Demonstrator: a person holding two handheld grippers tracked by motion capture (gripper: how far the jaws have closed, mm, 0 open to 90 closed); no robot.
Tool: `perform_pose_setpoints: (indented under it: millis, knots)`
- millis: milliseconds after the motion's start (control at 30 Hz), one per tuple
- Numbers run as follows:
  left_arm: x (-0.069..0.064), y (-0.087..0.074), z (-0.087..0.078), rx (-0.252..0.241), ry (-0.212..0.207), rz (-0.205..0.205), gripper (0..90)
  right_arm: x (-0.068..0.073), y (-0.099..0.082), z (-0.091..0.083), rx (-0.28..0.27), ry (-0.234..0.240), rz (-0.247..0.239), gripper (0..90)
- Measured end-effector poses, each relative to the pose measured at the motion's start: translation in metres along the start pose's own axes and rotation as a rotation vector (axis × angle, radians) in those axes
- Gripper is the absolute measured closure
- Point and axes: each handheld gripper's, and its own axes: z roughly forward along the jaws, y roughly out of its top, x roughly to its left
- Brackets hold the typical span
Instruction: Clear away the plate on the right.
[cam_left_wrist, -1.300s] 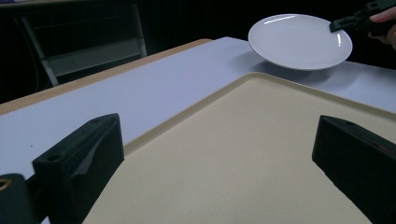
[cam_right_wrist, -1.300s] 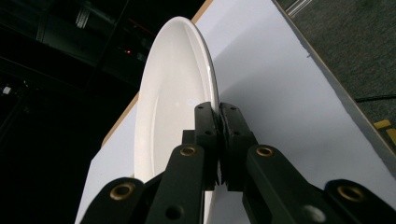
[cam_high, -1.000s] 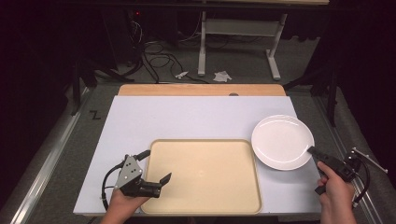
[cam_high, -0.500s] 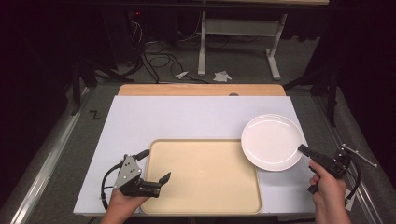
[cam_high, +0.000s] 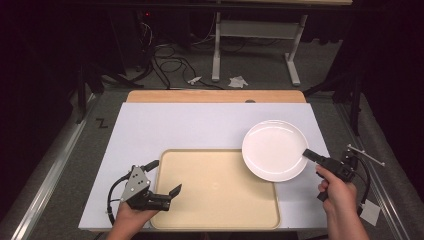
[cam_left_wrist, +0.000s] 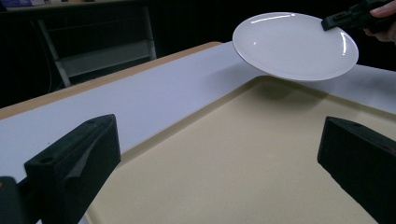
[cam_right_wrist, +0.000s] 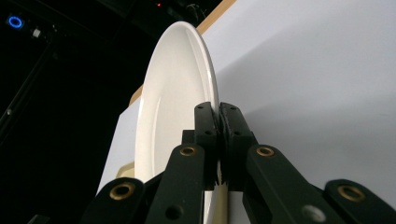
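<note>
The white plate (cam_high: 274, 150) is round, so it has no long side; its face looks up and it sits nearly flat, held up in the air w/ a shadow under it in the left gripper view. It hangs over the far right corner of the tan tray (cam_high: 215, 210), part over the tray, part over the white desk (cam_high: 200, 127). It is plain, smooth and shiny, w/ a raised rim and nothing on it. The right gripper (cam_high: 311, 155) has its 2 fingers (cam_right_wrist: 208, 126) shut tight on the plate's rim, at the edge nearest the person's right hand (cam_high: 336, 187). The left gripper (cam_high: 172, 192) rests at the near left edge of the tray, and its 2 fingers (cam_left_wrist: 74, 163) are wide open w/ nothing between them. The tray is flat and bare. The desk top is white w/ a wood strip (cam_high: 215, 96) at the far edge. Past it the room is dark, w/ grey floor (cam_high: 350, 110), cables (cam_high: 165, 52), a metal frame's legs (cam_high: 295, 65) and 2 bits of crumpled paper (cam_high: 237, 81).
</note>
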Motion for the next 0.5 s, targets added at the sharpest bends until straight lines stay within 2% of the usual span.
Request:
perform_pose_setpoints:
  millis: [200, 333, 400, 500]
  knots:
    - [0.000, 0.000, 0.000, -0.002, 0.007, -0.001, 0.2, 0.018, -0.001, 0.021, 0.026, 0.043, -0.014, 89.1]
    - [0.000, -0.001, -0.001, -0.002, 0.009, -0.001, 0.2, 0.022, -0.004, 0.028, 0.028, 0.061, -0.029, 89.2]
    - [0.000, -0.001, -0.001, -0.003, 0.013, -0.006, 0.2, 0.024, -0.011, 0.032, 0.044, 0.080, -0.030, 89.2]
    - [-0.001, -0.001, -0.001, -0.003, 0.010, -0.005, 0.2, 0.026, -0.016, 0.036, 0.064, 0.082, -0.035, 89.2]
